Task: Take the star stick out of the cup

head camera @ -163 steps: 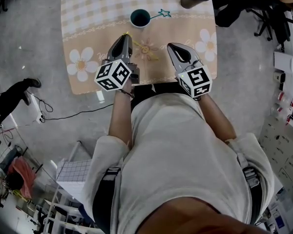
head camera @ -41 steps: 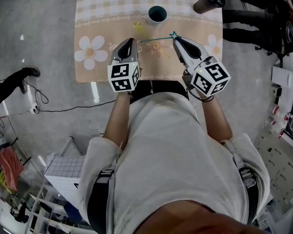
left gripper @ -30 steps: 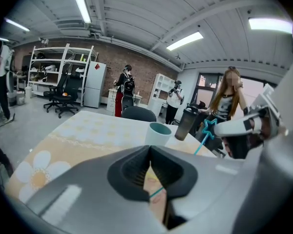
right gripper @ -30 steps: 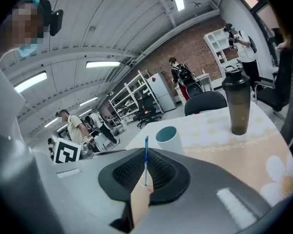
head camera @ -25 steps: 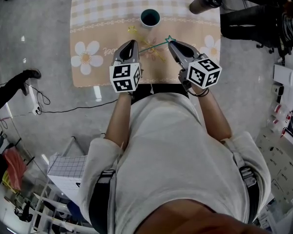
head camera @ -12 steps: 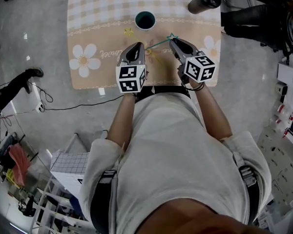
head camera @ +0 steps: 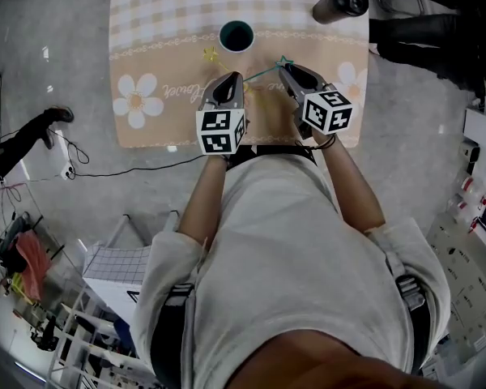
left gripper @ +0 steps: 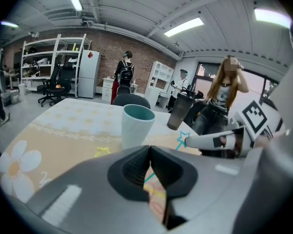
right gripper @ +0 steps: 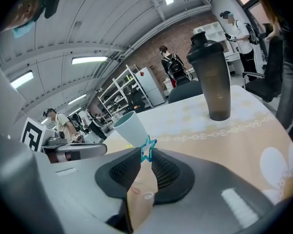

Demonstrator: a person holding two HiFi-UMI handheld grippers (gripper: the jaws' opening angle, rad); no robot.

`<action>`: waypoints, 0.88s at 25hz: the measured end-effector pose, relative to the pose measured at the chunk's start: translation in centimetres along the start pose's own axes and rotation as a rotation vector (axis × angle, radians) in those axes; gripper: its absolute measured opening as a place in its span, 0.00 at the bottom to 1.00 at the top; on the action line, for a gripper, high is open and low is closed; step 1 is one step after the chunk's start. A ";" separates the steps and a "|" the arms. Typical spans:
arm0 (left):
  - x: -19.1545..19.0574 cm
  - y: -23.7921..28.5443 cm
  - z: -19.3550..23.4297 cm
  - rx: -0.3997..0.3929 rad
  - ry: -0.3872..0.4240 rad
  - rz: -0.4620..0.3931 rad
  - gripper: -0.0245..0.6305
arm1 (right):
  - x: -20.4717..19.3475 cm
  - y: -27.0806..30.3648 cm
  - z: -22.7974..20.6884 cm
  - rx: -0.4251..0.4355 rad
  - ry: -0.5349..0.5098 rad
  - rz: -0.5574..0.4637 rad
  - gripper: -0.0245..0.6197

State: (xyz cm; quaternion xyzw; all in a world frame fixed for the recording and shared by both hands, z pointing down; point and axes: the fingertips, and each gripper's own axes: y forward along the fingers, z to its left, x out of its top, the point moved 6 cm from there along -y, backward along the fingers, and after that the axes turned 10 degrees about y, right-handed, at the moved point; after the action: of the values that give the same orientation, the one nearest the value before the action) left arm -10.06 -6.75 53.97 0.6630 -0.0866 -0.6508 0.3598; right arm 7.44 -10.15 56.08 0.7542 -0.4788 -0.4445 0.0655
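Observation:
The teal cup (head camera: pixel 236 36) stands upright on the flowered cloth, with no stick in it. The teal star stick (head camera: pixel 267 70) is out of the cup. Its star (right gripper: pixel 147 149) sits between the tips of my right gripper (head camera: pixel 283 68), whose jaws are opening, with a gap showing beside the star. From there the stick slants toward my left gripper (head camera: pixel 230 77), which is shut with nothing between its jaws. In the left gripper view, the cup (left gripper: pixel 136 126) stands just beyond the shut tips and the star (left gripper: pixel 181 139) shows at the right gripper's nose. A yellow star (head camera: pixel 210 54) lies on the cloth near the cup.
A dark shaker bottle (head camera: pixel 340 0) stands at the table's far right corner. The table (head camera: pixel 146 23) is small, with grey floor all round. A cable and a person's shoe (head camera: pixel 55 115) lie on the floor to the left. People stand beyond the table.
The right gripper's jaws have spread apart around the star. Both grippers have come a little closer together, and the stick still reaches between them.

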 end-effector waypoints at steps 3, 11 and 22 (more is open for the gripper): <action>-0.3 0.4 -0.4 0.003 0.002 0.014 0.04 | -0.4 0.5 -0.8 -0.008 0.003 0.020 0.15; -0.2 1.5 -2.3 -0.025 0.012 0.036 0.04 | -0.6 1.7 -2.7 -0.044 -0.051 0.069 0.17; 0.5 0.8 -2.2 -0.066 0.045 0.013 0.04 | -0.4 1.6 -2.4 -0.188 -0.185 0.048 0.28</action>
State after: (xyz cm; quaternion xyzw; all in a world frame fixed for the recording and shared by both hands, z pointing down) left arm -7.71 -6.85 53.80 0.6648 -0.0613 -0.6357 0.3874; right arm 8.11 -11.49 58.57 0.6889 -0.4569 -0.5533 0.1023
